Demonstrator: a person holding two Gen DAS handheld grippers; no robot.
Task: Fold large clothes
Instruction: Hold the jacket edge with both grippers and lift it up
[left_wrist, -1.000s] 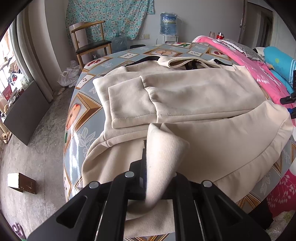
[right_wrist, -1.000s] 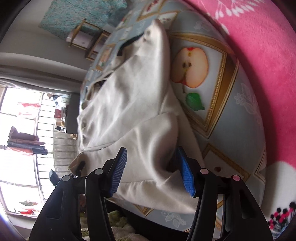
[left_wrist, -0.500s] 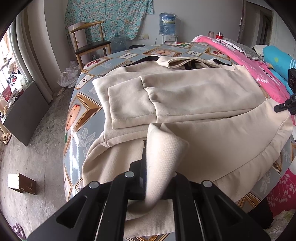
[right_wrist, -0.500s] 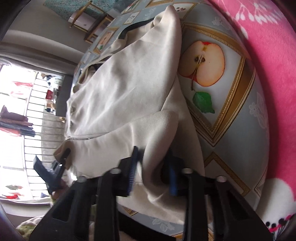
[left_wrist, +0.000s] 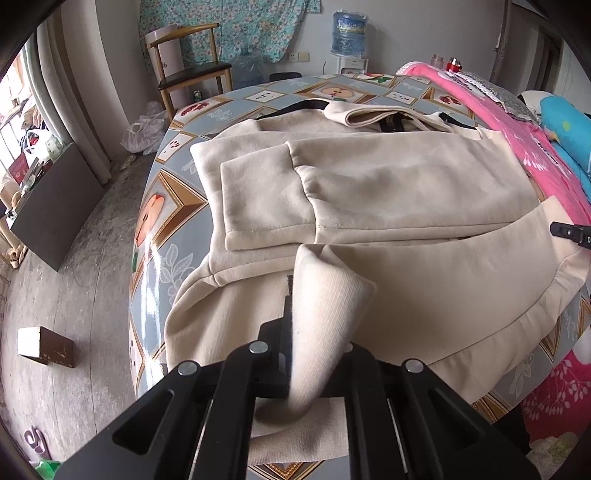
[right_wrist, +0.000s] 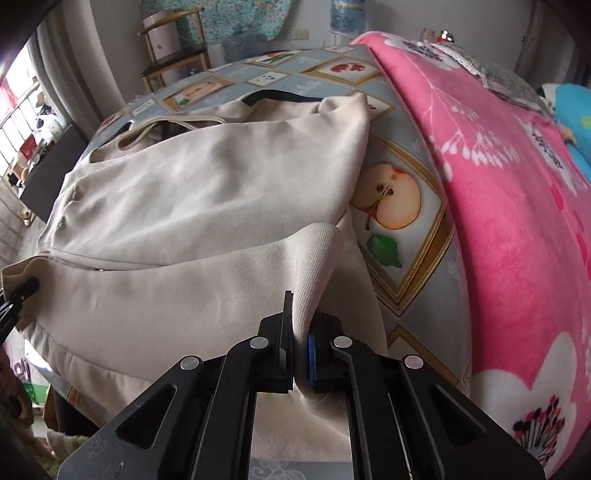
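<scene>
A large cream sweatshirt (left_wrist: 388, 192) lies spread on the fruit-patterned table (left_wrist: 162, 199), its sleeves folded across the body. My left gripper (left_wrist: 314, 347) is shut on the ribbed hem's near-left corner (left_wrist: 325, 295), which stands up as a pinched fold. In the right wrist view the sweatshirt (right_wrist: 207, 192) fills the left half. My right gripper (right_wrist: 301, 332) is shut on the hem's near-right corner (right_wrist: 317, 254), lifted slightly off the table (right_wrist: 417, 280). The right gripper's tip shows at the left view's right edge (left_wrist: 572, 233).
A pink floral blanket (right_wrist: 517, 184) covers the table's right side. A wooden chair (left_wrist: 188, 62) and a water dispenser (left_wrist: 349, 33) stand at the far wall. A dark board (left_wrist: 55, 206) and a small box (left_wrist: 44, 345) sit on the floor at left.
My right gripper has closed on the hem's right corner and rotated upright, level with the table. My left gripper has kept its hold and stayed almost still.
</scene>
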